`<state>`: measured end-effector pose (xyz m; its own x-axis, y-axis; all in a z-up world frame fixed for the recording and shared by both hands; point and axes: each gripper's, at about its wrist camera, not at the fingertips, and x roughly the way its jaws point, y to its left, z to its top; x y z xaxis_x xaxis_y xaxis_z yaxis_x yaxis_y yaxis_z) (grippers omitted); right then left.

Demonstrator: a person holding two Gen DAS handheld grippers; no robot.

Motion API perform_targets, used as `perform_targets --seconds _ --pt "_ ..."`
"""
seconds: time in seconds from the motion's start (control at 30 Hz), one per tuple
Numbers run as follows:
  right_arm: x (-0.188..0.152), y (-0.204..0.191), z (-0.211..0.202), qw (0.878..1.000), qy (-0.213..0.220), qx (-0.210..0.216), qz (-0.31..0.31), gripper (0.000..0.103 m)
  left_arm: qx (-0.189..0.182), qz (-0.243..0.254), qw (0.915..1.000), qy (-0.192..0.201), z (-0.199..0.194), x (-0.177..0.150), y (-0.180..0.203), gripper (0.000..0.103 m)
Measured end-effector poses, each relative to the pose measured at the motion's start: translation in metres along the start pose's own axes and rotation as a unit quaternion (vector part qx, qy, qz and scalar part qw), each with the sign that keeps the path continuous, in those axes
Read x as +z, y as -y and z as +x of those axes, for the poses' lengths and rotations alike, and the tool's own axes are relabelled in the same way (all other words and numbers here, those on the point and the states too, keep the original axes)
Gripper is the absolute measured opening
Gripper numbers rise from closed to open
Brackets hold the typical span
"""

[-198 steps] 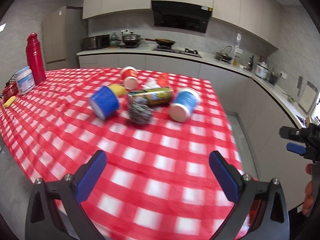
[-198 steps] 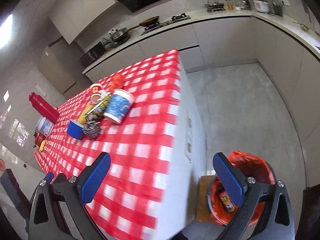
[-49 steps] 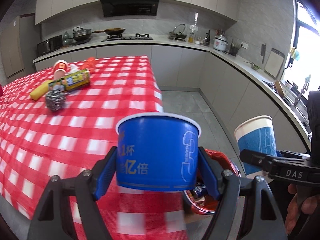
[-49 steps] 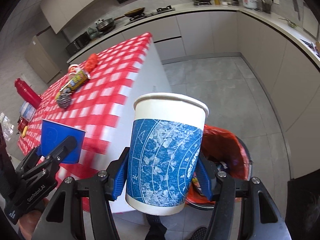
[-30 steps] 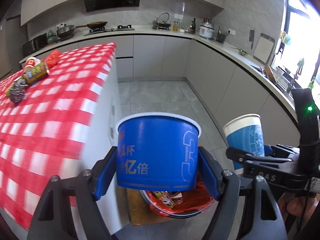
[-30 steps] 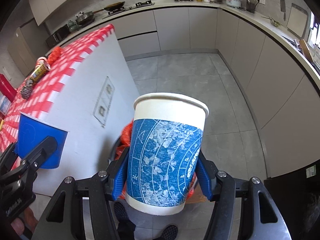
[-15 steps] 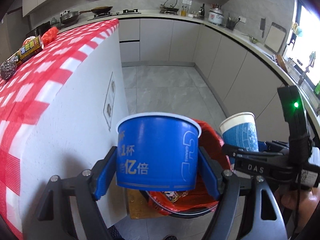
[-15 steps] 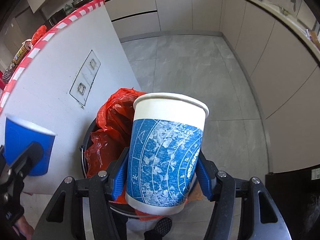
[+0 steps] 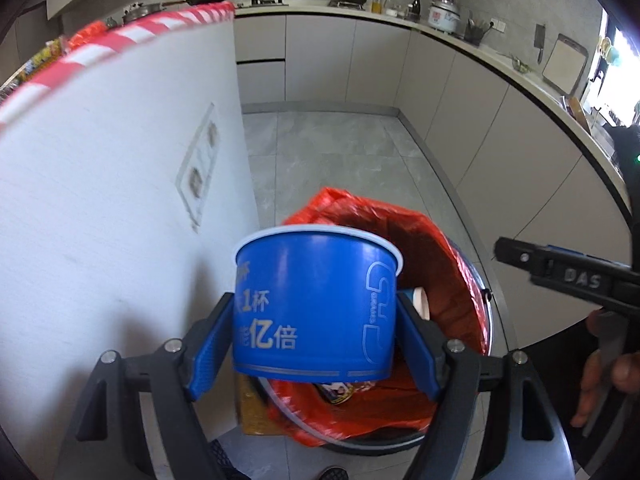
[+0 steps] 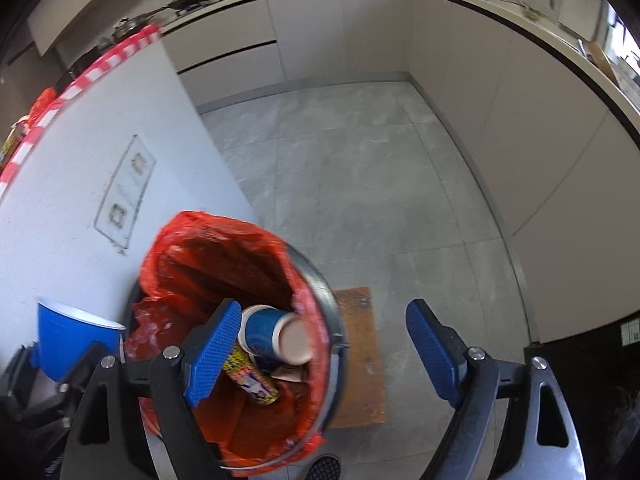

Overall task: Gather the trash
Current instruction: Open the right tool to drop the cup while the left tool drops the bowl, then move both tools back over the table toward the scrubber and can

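Left gripper [image 9: 316,344] clamps my blue bowl [image 9: 316,308] above the red-lined bin [image 10: 320,320]; right gripper [image 10: 320,354] is opening with nothing between its pads, its paper cup [image 10: 272,332] lying in the bin beside one can [image 10: 250,378]. I judge this the drop step: next, release the bowl over the opening. Two cups counted, one bin.

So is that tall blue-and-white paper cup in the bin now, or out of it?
In. The paper cup lies tipped on its side inside the red-lined bin, on other trash; the right gripper's opening jaws are empty.
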<state>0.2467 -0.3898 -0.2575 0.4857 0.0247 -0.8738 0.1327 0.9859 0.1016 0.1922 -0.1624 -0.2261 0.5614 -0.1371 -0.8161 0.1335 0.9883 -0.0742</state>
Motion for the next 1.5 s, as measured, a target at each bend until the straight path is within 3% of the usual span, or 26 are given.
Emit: perform_targets --seconds 0.23,0.33,0.43,0.5,0.6,0.8,1.13,1.33,1.5 --pt "-0.007 0.034 -0.010 1.000 0.003 -0.017 0.024 0.086 -0.012 0.011 0.9998 -0.013 0.024 -0.003 0.030 0.078" --pt "-0.008 0.043 -0.019 0.999 0.007 -0.020 0.032 0.086 -0.018 0.045 0.9968 -0.063 0.040 -0.007 0.045 0.083" --pt "-0.005 0.047 -0.029 0.999 0.012 -0.022 0.039 0.086 0.001 0.074 0.9953 -0.063 0.026 -0.009 0.053 0.088" --pt "-0.003 0.049 -0.038 0.998 0.018 -0.022 0.049 0.086 0.002 0.071 0.9963 -0.049 0.007 -0.007 0.052 0.097" --pt "0.000 0.046 -0.051 0.998 0.027 -0.015 0.056 0.086 0.001 0.066 0.9974 -0.028 -0.024 -0.003 0.047 0.097" --pt "0.002 0.033 -0.080 0.997 0.047 -0.002 0.056 0.086 -0.006 0.045 0.9986 0.027 -0.090 0.007 0.019 0.097" --pt "0.019 -0.019 -0.120 0.996 0.074 0.020 0.034 0.086 0.025 0.021 0.9970 0.070 -0.135 0.038 -0.028 0.097" --pt "0.032 -0.066 -0.143 0.994 0.094 0.046 0.014 0.086 0.042 0.001 0.9947 0.094 -0.159 0.038 -0.070 0.097" --pt "0.043 -0.123 -0.158 0.992 0.106 0.065 -0.016 0.086 0.066 -0.041 0.9912 0.107 -0.181 0.039 -0.130 0.097"
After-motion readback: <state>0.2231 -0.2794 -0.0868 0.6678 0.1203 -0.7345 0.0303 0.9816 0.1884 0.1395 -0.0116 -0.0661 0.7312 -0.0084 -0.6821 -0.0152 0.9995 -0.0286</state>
